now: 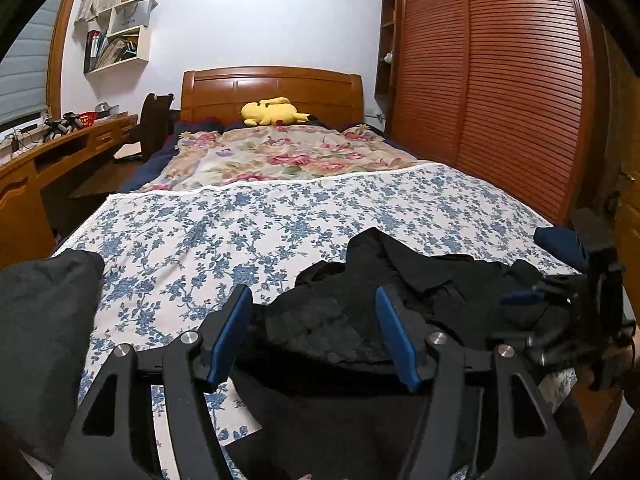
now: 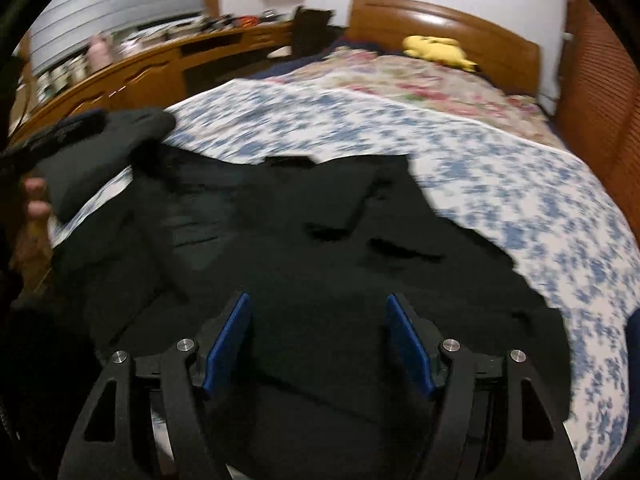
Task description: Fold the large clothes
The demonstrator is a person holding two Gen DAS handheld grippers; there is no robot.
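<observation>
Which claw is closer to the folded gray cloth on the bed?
Left. The left claw is open right beside the gray cloth. The right claw is open over the black garment, farther away.

Garment (image 1: 360, 320) lies crumpled on the near end of the bed (image 1: 240, 232), toward its right side. Left gripper (image 1: 316, 332) sits at the bed's foot, jaws apart, garment between and ahead of them. Right gripper (image 1: 600, 304) is to the right of it, at the garment's right edge; in its own view (image 2: 318, 336) jaws apart over the garment. A second cloth bundle (image 1: 44, 320) rests at the bed's near-left corner. Plush toy (image 1: 272, 112) lies at the far end, just before the headboard (image 1: 272, 84). Counter (image 1: 60, 148) runs along the bed's left — wardrobe (image 1: 492, 80) along its right. Wall shelves (image 1: 120, 28) hang above the counter.
</observation>
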